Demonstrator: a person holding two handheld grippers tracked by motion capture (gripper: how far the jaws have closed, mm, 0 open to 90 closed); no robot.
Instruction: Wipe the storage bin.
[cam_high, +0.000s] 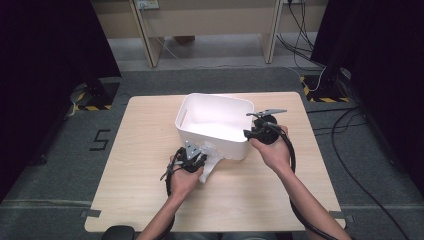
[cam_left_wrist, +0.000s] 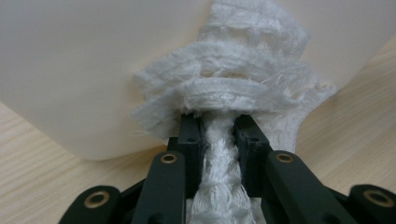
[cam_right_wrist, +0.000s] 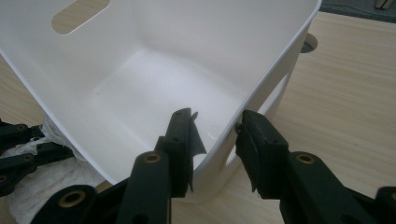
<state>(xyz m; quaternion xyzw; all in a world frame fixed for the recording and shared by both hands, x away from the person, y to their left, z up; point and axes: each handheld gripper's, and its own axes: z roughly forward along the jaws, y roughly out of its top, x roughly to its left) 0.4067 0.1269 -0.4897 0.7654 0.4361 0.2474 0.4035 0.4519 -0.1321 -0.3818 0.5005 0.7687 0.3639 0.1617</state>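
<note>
High view: one wooden table (cam_high: 150, 200) bears one white plastic bin (cam_high: 216, 125), tilted, with one white cloth (cam_high: 210, 162) lying against its near wall; the left gripper (cam_high: 196, 159) sits at the cloth, and the right gripper (cam_high: 252, 132) meets the bin's right-hand rim. Two hands and two grippers are counted. This view alone gives the floor, the marking "5" beside the table, and the whole outline of the bin. Left gripper view: the jaws are clamped on a twisted rope-like strand of the cloth (cam_left_wrist: 219, 154), whose bunched folds press against the bin's outer wall (cam_left_wrist: 84, 70), a contact detail not legible from above. Right gripper view: the jaws straddle the bin's rim, one inside and one outside the wall (cam_right_wrist: 261, 93); whether the pads actually press on the wall cannot be told. This view alone shows the bin's bare interior and one handle slot (cam_right_wrist: 79, 16), with the left gripper (cam_right_wrist: 60, 142) and cloth (cam_right_wrist: 51, 182) at lower left.
</note>
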